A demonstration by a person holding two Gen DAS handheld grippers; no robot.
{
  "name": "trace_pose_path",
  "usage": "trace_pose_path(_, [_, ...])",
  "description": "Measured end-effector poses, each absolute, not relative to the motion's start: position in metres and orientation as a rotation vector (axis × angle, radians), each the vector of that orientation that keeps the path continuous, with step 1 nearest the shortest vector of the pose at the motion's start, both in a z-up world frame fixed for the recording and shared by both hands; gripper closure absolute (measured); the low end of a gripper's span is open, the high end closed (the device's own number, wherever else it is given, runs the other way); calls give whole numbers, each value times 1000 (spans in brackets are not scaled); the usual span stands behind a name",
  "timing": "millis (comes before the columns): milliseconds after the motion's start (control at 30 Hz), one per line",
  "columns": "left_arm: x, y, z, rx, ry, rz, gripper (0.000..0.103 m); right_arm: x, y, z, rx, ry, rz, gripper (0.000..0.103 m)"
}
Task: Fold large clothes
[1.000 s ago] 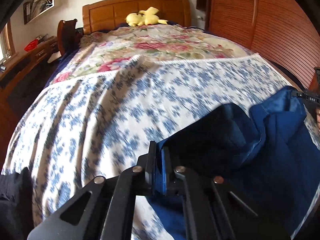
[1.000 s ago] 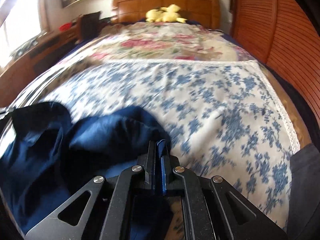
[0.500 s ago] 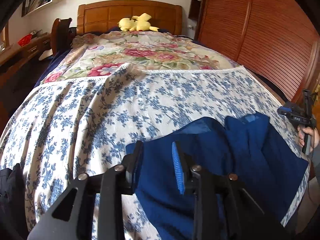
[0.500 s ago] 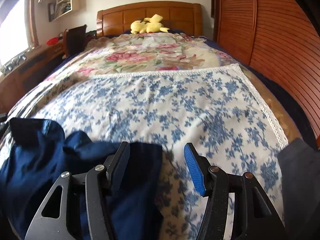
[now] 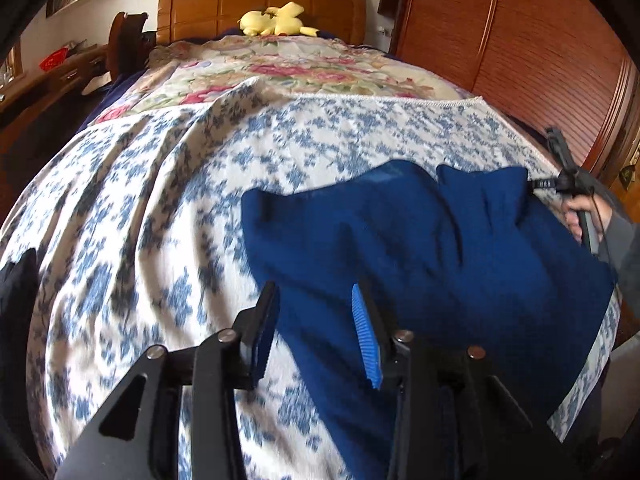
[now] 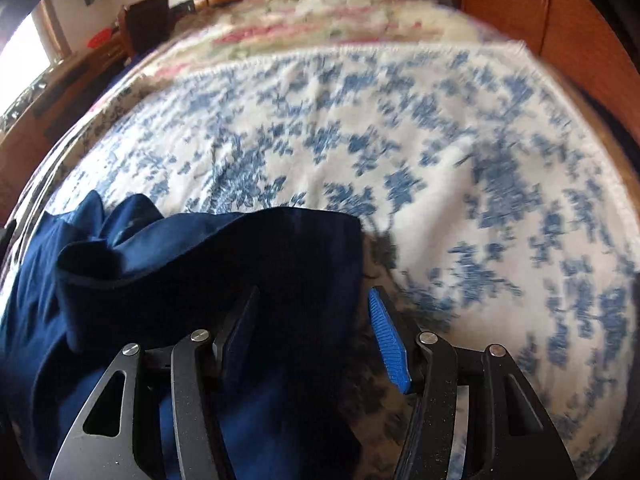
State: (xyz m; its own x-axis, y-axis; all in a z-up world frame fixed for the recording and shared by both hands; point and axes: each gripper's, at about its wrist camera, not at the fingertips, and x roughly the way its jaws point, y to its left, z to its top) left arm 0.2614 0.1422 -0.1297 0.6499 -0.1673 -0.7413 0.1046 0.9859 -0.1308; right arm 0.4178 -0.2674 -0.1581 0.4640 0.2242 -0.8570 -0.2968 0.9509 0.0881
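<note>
Risk: both your left gripper (image 5: 316, 328) and right gripper (image 6: 316, 332) gape empty over the rumpled blue garment (image 5: 420, 248), so regrasping between the fingers may pinch the bedspread (image 5: 140, 208) too.

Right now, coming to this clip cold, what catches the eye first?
The dark blue garment lies rumpled at the near edge of the bed, on a blue-flowered white bedspread. Both grippers are open over it, the left gripper at its left edge, the right gripper at its right. A yellow plush toy sits by the headboard.

Both wrist views look low and close up the bed (image 5: 160, 200) toward the headboard (image 5: 260, 0), sharing the blue garment (image 5: 420, 240).
</note>
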Motion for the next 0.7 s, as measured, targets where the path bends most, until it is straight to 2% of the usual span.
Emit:
trace_pose_path(33, [259, 142, -131, -79, 851, -151, 68, 422, -265, -161, -64, 1056, 340, 98])
trace_pose_path(67, [255, 142, -132, -81, 853, -148, 68, 423, -263, -160, -71, 1048, 342, 101])
trace_pose_path(167, [245, 141, -133, -75, 850, -140, 68, 410, -264, -135, -84, 900, 341, 103])
trace_pose_path(233, [238, 141, -131, -70, 844, -138, 68, 402, -275, -116, -98, 812, 149, 103])
trace_pose_path(300, [234, 140, -130, -60, 842, -132, 68, 403, -287, -111, -63, 832, 87, 103])
trace_pose_path(400, [226, 137, -124, -54, 833, -128, 68, 400, -283, -113, -155, 868, 53, 102])
trace_pose_path(533, [208, 132, -111, -59, 804, -128, 68, 383, -283, -101, -181, 870, 75, 70])
trace_pose_path(600, [199, 129, -106, -58, 793, -130, 68, 366, -284, -91, -180, 853, 121, 62])
trace_pose_path(633, [195, 126, -104, -52, 789, -130, 68, 354, -284, -87, -176, 846, 148, 54])
trace_pose_path(700, [187, 121, -101, -34, 783, -127, 68, 330, -282, -83, -176, 836, 187, 50])
